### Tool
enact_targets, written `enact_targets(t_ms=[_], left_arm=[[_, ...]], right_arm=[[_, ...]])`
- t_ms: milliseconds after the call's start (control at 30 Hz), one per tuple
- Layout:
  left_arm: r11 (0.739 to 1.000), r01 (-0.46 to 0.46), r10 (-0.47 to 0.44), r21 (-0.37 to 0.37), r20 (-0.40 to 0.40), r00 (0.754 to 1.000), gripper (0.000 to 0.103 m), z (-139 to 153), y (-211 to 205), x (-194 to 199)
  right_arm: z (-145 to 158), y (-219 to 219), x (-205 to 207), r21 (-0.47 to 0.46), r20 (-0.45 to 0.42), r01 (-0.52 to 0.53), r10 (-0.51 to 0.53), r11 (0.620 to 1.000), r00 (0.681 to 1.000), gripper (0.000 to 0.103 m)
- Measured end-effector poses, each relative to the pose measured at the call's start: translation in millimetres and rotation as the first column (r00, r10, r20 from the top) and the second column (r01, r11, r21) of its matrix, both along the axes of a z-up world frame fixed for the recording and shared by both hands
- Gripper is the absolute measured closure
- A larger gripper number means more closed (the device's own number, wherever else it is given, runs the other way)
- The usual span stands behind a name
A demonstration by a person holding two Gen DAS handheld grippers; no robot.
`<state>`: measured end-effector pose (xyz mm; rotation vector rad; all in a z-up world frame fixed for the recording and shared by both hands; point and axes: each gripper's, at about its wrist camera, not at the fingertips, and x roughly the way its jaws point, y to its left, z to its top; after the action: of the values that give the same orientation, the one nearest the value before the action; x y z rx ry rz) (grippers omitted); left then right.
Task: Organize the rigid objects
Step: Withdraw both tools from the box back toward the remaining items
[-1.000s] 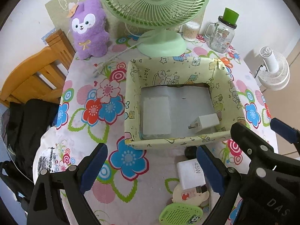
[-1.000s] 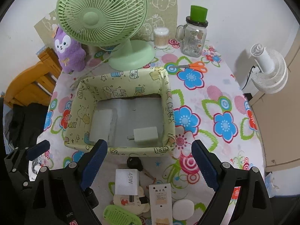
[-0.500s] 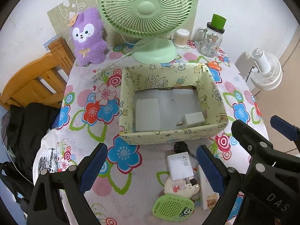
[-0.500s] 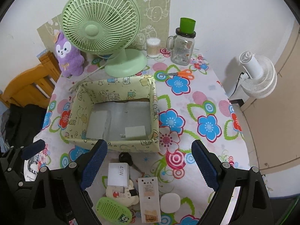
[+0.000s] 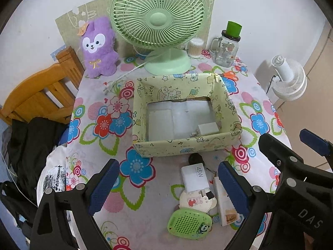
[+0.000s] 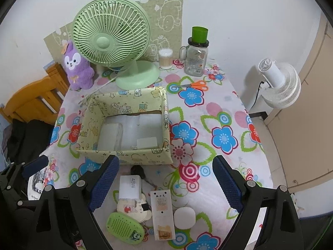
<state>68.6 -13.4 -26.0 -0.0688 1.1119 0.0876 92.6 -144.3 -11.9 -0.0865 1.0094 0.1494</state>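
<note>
A: Both your grippers have pulled back and up over the last second; the patterned box (image 6: pixel 124 156) now sits further off, and the whole row of loose items has come into view below it.

B: Jaw state?

A: Left gripper (image 5: pixel 166 187) and right gripper (image 6: pixel 164 185) both stand wide apart, nothing between the pads of either.

B: Where's the next thing to pack?

A: One white charger (image 6: pixel 146 142) already lies in the box. The 45W charger (image 6: pixel 130 186) rests on the tablecloth (image 6: pixel 208 112) just below the box's near wall, partly on a round cartoon card (image 6: pixel 133 209). From your right gripper it lies at about nine o'clock, close to the left finger (image 6: pixel 104 182); from your left gripper, at about three o'clock, near the right finger (image 5: pixel 233 187).

B: Long axis?

A: Roughly twelve-to-six, plug end towards you. I'd judge the right hand marginally nearer; the box then lies at twelve.
</note>
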Motion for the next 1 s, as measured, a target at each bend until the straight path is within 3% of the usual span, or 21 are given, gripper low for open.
enact_targets(t_ms=[533,1000], left_arm=[[0.999,0.042,-0.042,-0.017,-0.022,0.999,0.006,-13.1,-4.6,-23.0],[0.999,0.012,-0.014,-0.031,-0.083,0.996,0.006,-42.2,-21.9,-35.1]], right_arm=[[-9.3,-5.7,-30.6,0.005,-0.017,0.017,-0.017,1.0,1.0,0.01],[-41.4,-26.7,-38.0,0.005,-0.079,-0.023,0.023,1.0,0.997,0.01]])
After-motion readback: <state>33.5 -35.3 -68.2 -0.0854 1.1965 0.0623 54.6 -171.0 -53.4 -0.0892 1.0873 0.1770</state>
